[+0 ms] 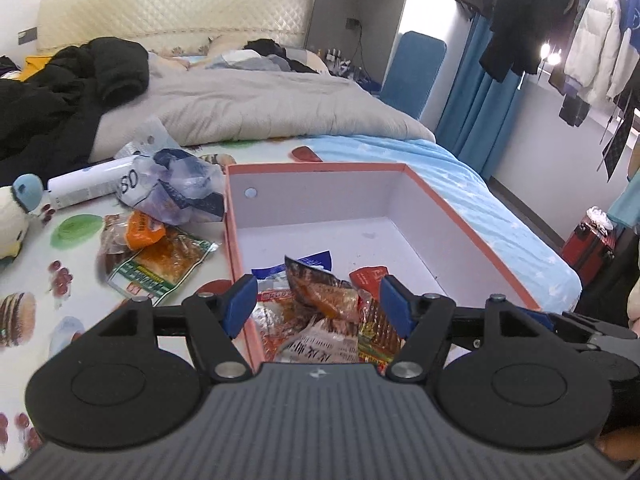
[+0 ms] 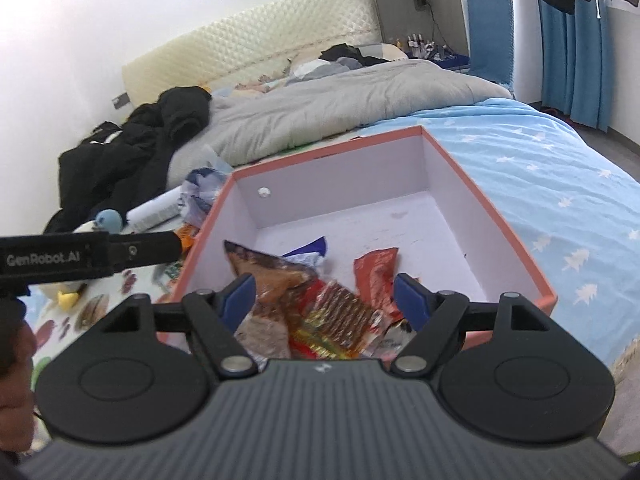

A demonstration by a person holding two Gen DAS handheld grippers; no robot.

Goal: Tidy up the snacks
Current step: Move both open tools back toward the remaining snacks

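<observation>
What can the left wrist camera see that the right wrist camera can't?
Only the left wrist view shows the hanging coats, the red suitcase and the green-edged snack packet left on the bed.

Only the right wrist view shows the left gripper's black arm from the side.

Both show the pink box with snack packets piled at its near end, the black jacket, and open fingers above the box.

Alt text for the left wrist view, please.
The open left gripper hovers over a pink-rimmed box holding several snack packets at its near end. More snacks lie on the bed to the box's left.
</observation>
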